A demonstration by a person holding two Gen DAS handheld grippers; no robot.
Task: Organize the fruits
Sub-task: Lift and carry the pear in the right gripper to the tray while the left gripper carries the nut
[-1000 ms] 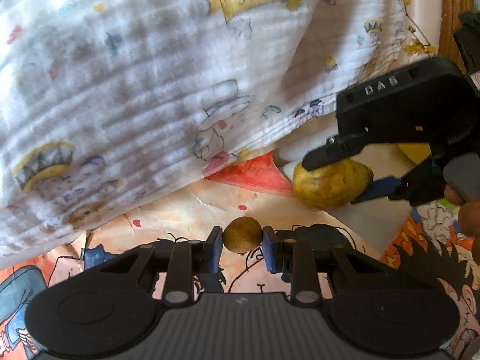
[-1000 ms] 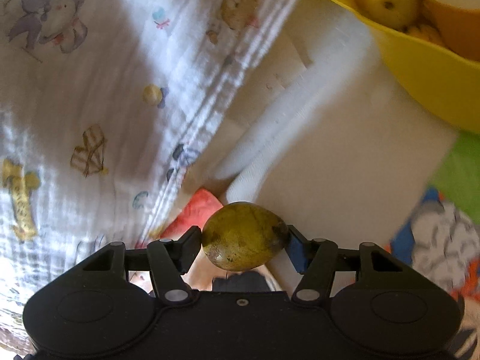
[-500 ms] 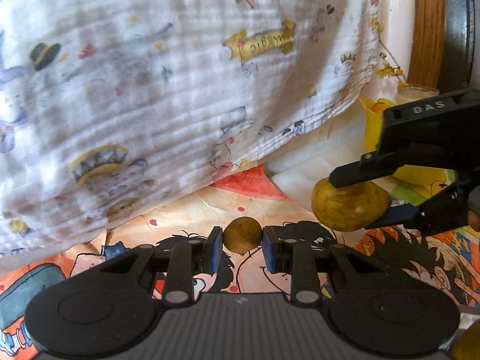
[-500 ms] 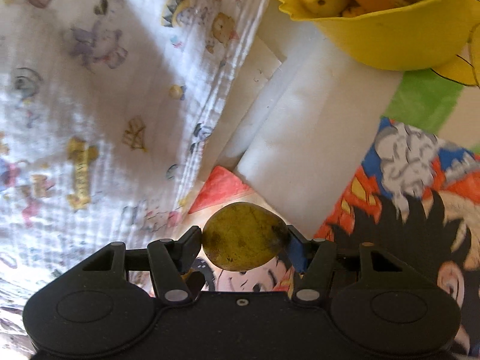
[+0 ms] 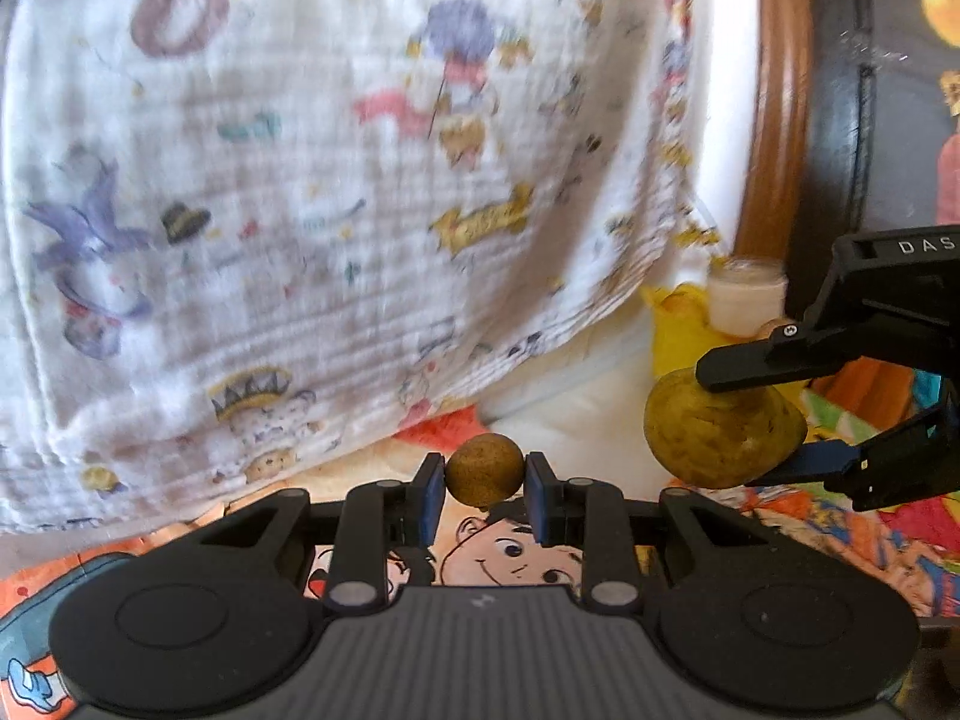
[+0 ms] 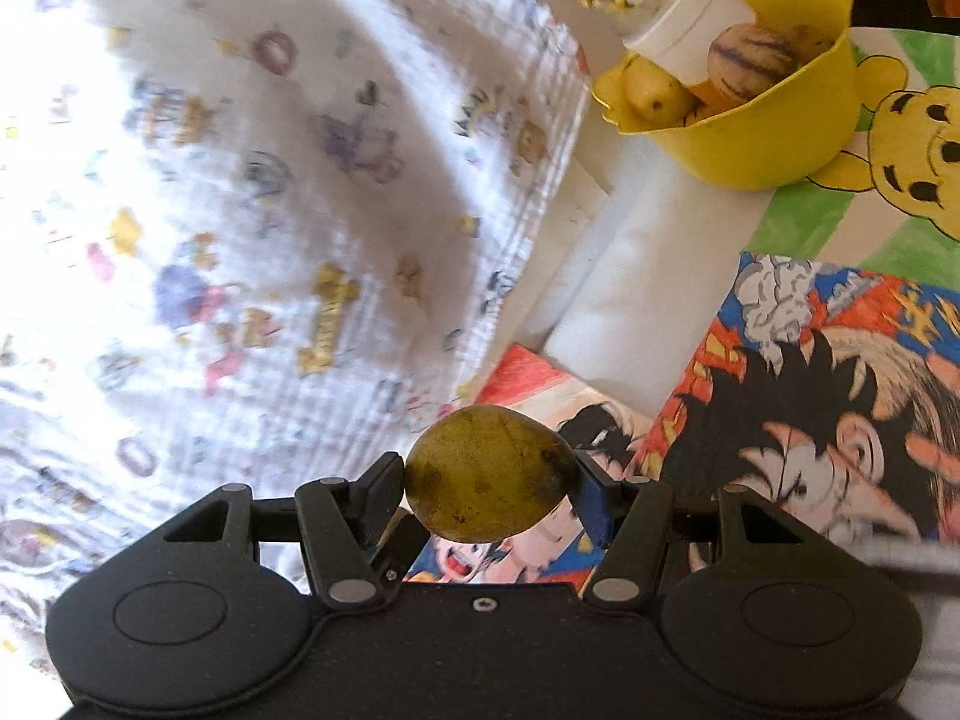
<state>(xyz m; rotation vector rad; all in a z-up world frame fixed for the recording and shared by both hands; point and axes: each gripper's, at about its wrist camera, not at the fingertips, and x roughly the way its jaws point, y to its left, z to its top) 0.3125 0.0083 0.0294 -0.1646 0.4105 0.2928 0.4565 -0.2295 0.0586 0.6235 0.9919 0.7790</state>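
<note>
Now both views pull back from a second ago: the yellow bowl (image 6: 774, 120), then cropped large at 1 o'clock in the right wrist view, sits smaller and whole at 1 o'clock, and more cartoon-print worktop (image 6: 840, 390) shows below it. Left tongs (image 5: 485, 483) closed on small round brown fruit (image 5: 485, 469), same grip as before. Right tongs (image 6: 489, 486) closed on larger yellow-green fruit (image 6: 487, 473); from the left wrist view the same fruit (image 5: 723, 432) hangs at 3 o'clock, off the worktop, right tongs (image 5: 756, 414) clamping it top and bottom. Both fruits are lifted and in carry, neither placed yet. Judgement: retreat looks like a reposition before drop-off, bowl likely the target, so the task is mid-way. Bowl already holds a yellow fruit (image 6: 654, 97) and a striped round fruit (image 6: 750, 69), plus something orange, unclear what. White bottle (image 6: 684, 24) leans at the bowl's rim at 12 o'clock, could block the approach. Printed white cloth (image 6: 270, 180) fills 9 to 12 o'clock, blurred, draped near the bowl's left; snag risk. White pad (image 6: 636, 276) lies between cloth and bowl. Wooden curved frame (image 5: 774, 120) at 1 o'clock in left view, well apart from the fruit.
</note>
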